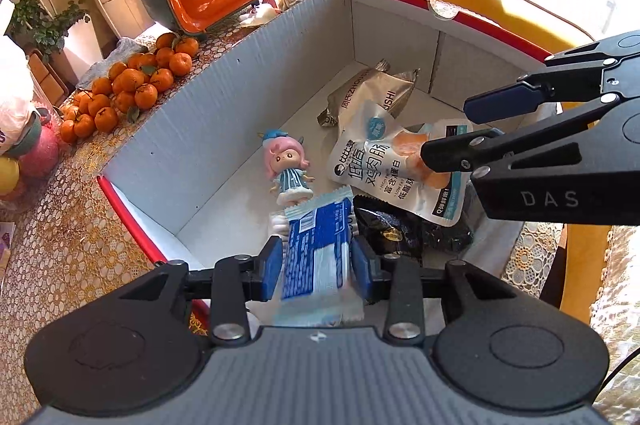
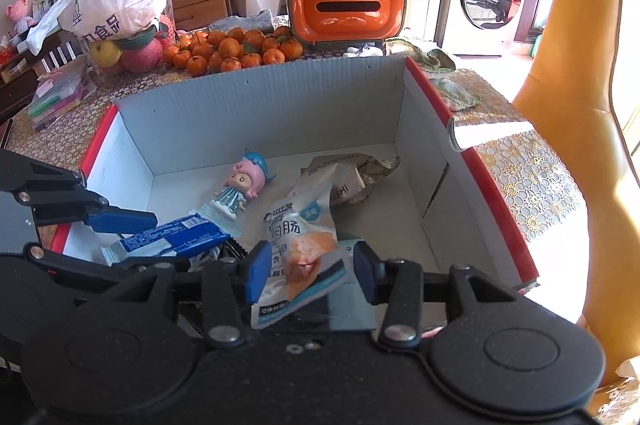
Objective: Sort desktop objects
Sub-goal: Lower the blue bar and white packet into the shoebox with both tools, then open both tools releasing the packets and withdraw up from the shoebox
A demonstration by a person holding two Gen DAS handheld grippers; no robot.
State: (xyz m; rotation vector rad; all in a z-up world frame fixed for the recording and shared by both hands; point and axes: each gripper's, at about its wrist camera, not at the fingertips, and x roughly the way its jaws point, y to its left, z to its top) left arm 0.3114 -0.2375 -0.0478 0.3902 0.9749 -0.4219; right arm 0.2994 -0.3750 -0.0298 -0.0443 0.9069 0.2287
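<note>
Blue-white wrapper (image 1: 316,253) clamped in left gripper (image 1: 317,267) jaws
Right gripper (image 2: 307,271) jaws slackening around sausage pouch (image 2: 298,245); both over cardboard box (image 2: 200,113), figurine (image 2: 240,187) inside

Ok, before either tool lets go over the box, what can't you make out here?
- Black packet, left wrist view: label too small, half under the white sausage pouch.
- Blue wrapper: whether the left tool pinches it is unclear.
- Box near wall, right wrist view: hidden behind the right tool.
</note>
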